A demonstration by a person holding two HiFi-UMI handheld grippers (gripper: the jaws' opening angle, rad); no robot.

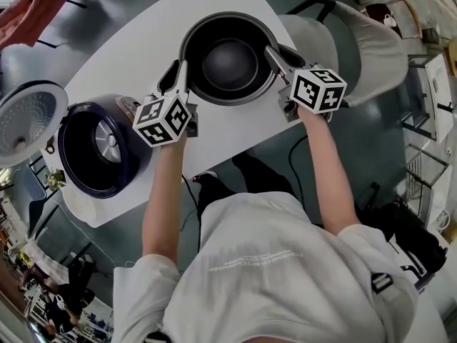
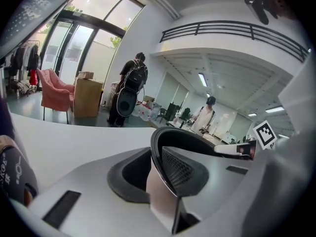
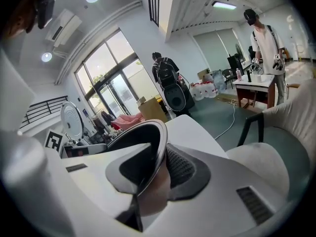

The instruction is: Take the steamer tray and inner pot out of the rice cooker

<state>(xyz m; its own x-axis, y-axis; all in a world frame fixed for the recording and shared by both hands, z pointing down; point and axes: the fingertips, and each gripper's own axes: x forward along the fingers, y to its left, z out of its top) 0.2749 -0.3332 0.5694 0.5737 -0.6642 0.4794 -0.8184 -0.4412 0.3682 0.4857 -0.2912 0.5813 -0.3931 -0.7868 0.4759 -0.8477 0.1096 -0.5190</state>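
The dark inner pot (image 1: 228, 59) is out of the rice cooker and over the far part of the white table (image 1: 128, 56), held by its rim on two sides. My left gripper (image 1: 178, 73) is shut on the left rim, which runs between its pads (image 2: 158, 174). My right gripper (image 1: 275, 56) is shut on the right rim, again with the rim between its pads (image 3: 158, 172). I cannot tell whether the pot touches the table. The dark blue rice cooker (image 1: 100, 148) stands empty at the table's left end, with its perforated white lid (image 1: 25, 120) swung open.
A grey chair (image 1: 357, 41) stands close behind the table on the right. A pink cloth (image 1: 28, 9) lies at the top left. People stand far off in the room (image 2: 131, 90) (image 3: 264, 38). The table's near edge runs just in front of my grippers.
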